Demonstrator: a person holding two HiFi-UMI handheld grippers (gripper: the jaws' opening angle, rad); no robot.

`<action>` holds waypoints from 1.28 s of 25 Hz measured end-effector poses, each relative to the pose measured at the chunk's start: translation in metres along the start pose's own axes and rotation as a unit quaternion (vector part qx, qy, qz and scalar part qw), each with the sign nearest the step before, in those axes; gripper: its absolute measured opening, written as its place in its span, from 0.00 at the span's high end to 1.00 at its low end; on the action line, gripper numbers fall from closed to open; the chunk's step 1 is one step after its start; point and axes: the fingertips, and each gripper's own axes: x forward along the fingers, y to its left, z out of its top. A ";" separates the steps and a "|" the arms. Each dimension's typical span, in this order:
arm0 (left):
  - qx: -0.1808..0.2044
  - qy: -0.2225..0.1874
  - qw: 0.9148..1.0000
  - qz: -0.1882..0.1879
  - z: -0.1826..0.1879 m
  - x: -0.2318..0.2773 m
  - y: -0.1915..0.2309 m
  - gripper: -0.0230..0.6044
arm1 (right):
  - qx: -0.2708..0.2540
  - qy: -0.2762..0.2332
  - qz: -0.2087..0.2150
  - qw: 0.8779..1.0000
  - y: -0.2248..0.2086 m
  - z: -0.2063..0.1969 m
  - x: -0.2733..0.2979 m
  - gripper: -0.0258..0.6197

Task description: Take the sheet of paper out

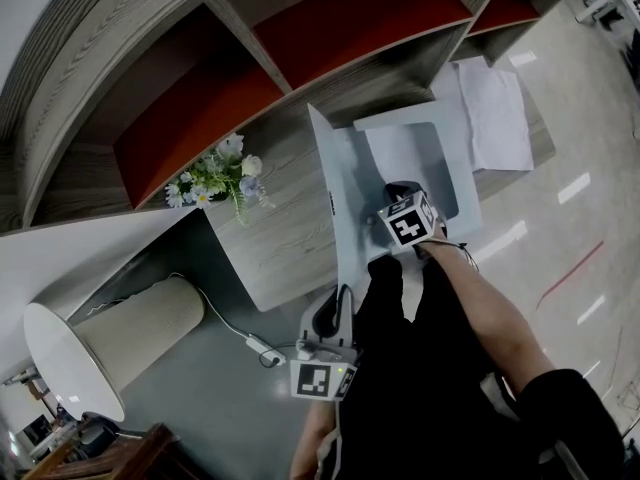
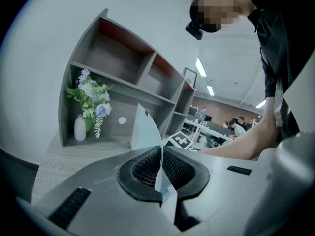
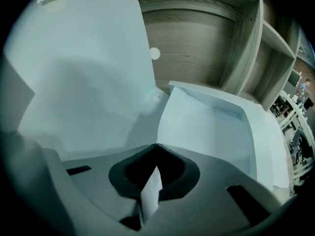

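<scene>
A pale blue folder [image 1: 452, 173] lies open on the wooden desk [image 1: 275, 238], its cover [image 1: 335, 183] standing up on the left. My left gripper [image 1: 343, 296] is shut on the cover's near edge, and the cover [image 2: 145, 129] runs up out of the closed jaws [image 2: 160, 156]. Inside the folder lies the white sheet of paper [image 1: 405, 158]. My right gripper [image 1: 400, 190] points steeply down onto it. In the right gripper view the jaws [image 3: 155, 147] are shut on the sheet of paper [image 3: 206, 129], a strip of which shows between the pads. The raised cover [image 3: 83, 73] fills the left.
A small vase of flowers [image 1: 222, 178] stands on the desk left of the folder. More white sheets [image 1: 500, 113] lie at the desk's right end. Shelf compartments with red backs [image 1: 200, 108] rise behind. A white cylinder [image 1: 120, 338] and a cable [image 1: 262, 348] are on the floor.
</scene>
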 end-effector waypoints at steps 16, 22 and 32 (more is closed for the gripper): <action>0.010 -0.004 1.000 0.001 0.002 0.004 -0.008 0.94 | 0.022 -0.071 0.029 0.997 0.011 0.025 -0.055 0.94; 0.018 -0.006 1.000 0.002 0.005 0.005 -0.010 0.94 | 0.018 -0.089 0.031 0.995 0.013 0.029 -0.075 0.94; 0.016 -0.014 1.000 0.012 0.008 0.002 -0.012 0.94 | 0.019 -0.117 0.052 0.992 0.015 0.033 -0.099 0.94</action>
